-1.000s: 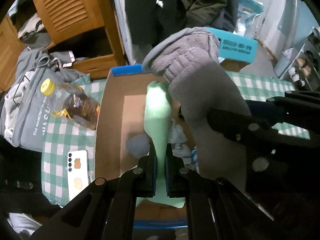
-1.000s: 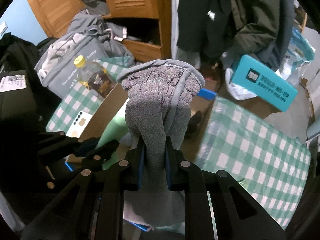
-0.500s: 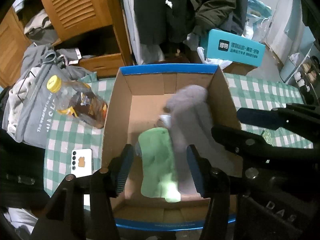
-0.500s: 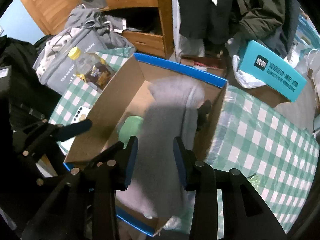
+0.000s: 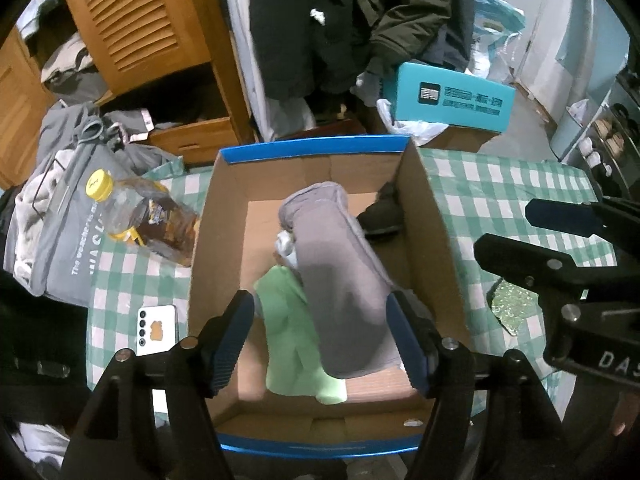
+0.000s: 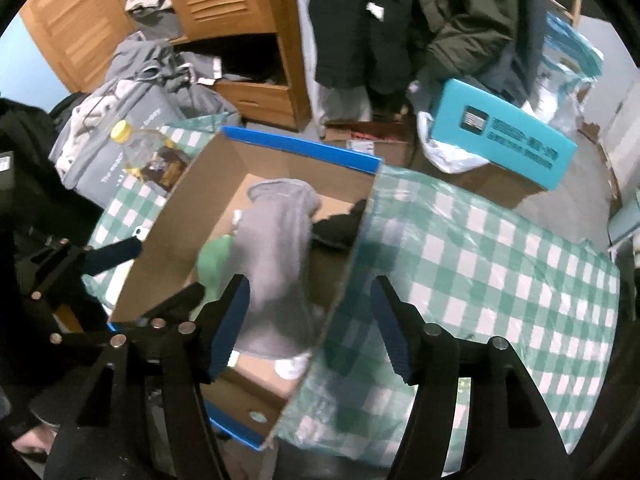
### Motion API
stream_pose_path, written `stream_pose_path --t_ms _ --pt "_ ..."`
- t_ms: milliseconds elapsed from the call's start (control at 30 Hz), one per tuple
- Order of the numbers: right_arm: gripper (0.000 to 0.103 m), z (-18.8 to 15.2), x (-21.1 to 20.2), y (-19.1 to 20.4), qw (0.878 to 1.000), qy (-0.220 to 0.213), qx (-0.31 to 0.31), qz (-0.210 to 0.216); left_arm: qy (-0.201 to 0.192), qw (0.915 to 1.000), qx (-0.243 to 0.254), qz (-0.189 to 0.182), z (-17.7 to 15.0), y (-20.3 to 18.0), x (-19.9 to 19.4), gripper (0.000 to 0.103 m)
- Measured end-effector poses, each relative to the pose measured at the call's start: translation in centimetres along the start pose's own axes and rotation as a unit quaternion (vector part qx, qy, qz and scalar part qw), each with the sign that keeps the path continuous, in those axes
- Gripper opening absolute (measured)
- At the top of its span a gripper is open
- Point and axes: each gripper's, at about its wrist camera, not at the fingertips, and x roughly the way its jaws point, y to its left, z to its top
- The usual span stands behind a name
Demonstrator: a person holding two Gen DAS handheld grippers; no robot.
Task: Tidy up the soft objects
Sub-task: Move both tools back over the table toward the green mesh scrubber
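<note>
The open brown cardboard box with blue-edged flaps sits on the green-and-white checked tablecloth. Inside it lie the task's soft things: a long grey fleece glove stretched from the box's twelve o'clock end towards six o'clock, overlapping a pale green soft cloth piece at its eight o'clock side, with a small dark soft item tucked into the corner at two o'clock and a bit of whitish fabric peeping out at the glove's ten o'clock edge.

The left gripper hangs above the box's six o'clock end, its jaws spread wide and having just been opening; the green cloth and glove lie below between them, free of the blue pads. The right gripper stands over the box's three o'clock wall, jaws likewise wide and just opened, holding nothing; the grey glove lies in the box, apart from its pads.

Outside the box, at nine o'clock, a clear plastic bottle with a yellow cap lies on the cloth, and a white smartphone lies at eight o'clock. A teal rectangular carton sits beyond at one o'clock
</note>
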Motion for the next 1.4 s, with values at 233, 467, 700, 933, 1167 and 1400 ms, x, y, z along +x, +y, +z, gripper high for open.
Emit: stream_pose_path --t_ms 233,467,700,933,1167,1400 --pt "0.065 -1.5 -0.5 -3.0 1.000 0.004 0.016 -0.015 0.007 0.9998 0.009 -0.017 0.0 -2.0 0.1 0.071" --pt "0.065 -3.3 -0.4 -6.7 0.999 0.015 0.044 -0.029 0.010 0.9989 0.034 -0.031 -0.1 -5.3 0.1 0.076" --pt "0.065 -5.0 -0.8 -10.0 0.997 0.018 0.070 -0.034 0.024 0.9972 0.053 -0.048 -0.1 -8.5 0.9 0.076" --pt "0.065 -6.8 -0.2 -12.7 0.995 0.030 0.090 -0.034 0.031 0.9950 0.065 -0.070 0.3 -11.1 1.6 0.076" --pt "0.065 -8.2 0.2 -14.9 0.993 0.037 0.105 -0.034 0.049 0.9935 0.072 -0.074 0.5 -13.4 3.0 0.076" --pt "0.065 -9.4 0.8 -16.7 0.992 0.042 0.118 -0.031 0.058 0.9913 0.094 -0.073 0.2 -15.5 3.9 0.076"
